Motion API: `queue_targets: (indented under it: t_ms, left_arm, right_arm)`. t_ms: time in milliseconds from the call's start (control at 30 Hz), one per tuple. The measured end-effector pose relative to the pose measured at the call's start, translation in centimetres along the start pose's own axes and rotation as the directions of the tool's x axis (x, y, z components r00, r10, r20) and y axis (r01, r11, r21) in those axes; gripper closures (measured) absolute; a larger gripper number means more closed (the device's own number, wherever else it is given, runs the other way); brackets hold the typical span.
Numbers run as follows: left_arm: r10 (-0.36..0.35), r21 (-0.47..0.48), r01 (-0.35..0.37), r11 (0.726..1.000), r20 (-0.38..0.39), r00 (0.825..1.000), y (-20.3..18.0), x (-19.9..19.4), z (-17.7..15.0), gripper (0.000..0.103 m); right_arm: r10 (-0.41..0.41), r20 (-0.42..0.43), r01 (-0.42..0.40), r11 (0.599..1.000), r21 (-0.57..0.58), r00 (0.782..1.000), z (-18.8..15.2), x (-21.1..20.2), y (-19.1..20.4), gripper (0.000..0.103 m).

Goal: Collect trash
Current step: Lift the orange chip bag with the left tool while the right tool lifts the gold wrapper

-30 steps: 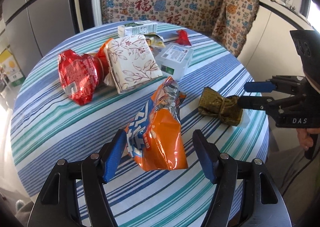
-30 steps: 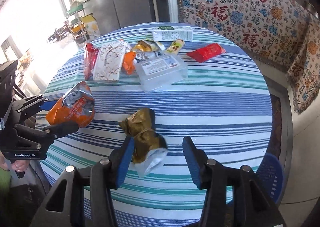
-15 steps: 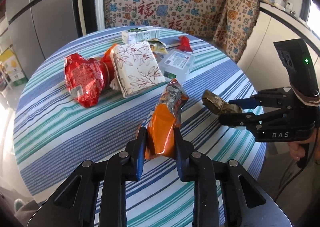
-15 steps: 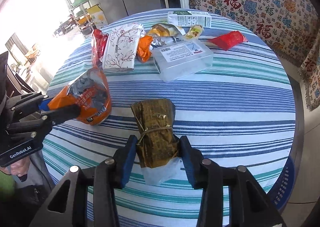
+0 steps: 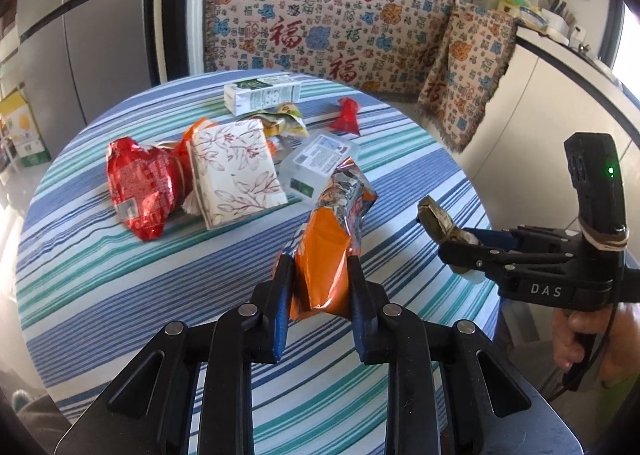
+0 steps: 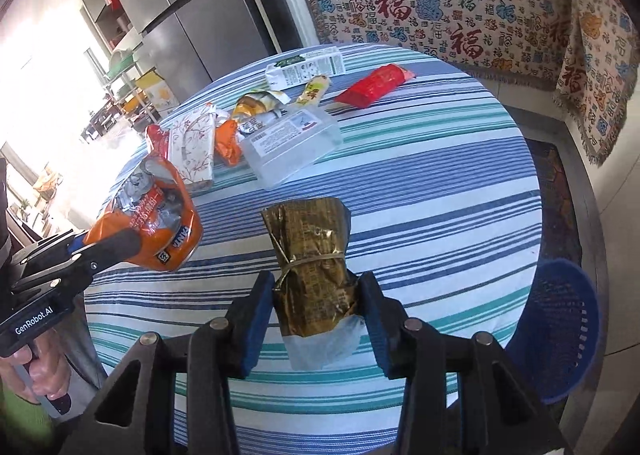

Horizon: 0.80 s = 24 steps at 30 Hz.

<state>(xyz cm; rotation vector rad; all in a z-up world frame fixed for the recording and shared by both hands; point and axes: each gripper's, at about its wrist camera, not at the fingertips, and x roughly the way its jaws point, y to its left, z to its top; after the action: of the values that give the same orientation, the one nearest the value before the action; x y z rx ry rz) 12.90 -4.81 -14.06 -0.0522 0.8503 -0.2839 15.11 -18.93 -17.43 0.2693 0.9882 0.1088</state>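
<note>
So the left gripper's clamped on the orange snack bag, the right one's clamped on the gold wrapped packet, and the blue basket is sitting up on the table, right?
Not quite. The blue basket is not on the table; the right wrist view shows it on the floor beside the table's edge. The rest holds: the left gripper grips the orange snack bag, and the right gripper grips the gold wrapped packet.

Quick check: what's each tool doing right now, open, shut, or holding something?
Left tool: shut on the orange snack bag.
Right tool: shut on the gold wrapper.
</note>
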Motion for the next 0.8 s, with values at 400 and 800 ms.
queue_targets:
  t_ms: [400,800]
  left_arm:
    - [0.071,0.039,-0.071,0.997,-0.005,0.997,-2.7,0.9,0.7,0.078]
    - [0.072,0.042,-0.071,0.997,-0.008,0.997,-3.5,1.2,1.0,0.078]
  right_arm:
    - [-0.027,0.079,0.023,0.999,0.042,0.996,0.3,-1.7,-1.6,0.059]
    - [-0.034,0.079,0.029,0.998,0.06,0.996,-0.2,-1.7,-2.4,0.059]
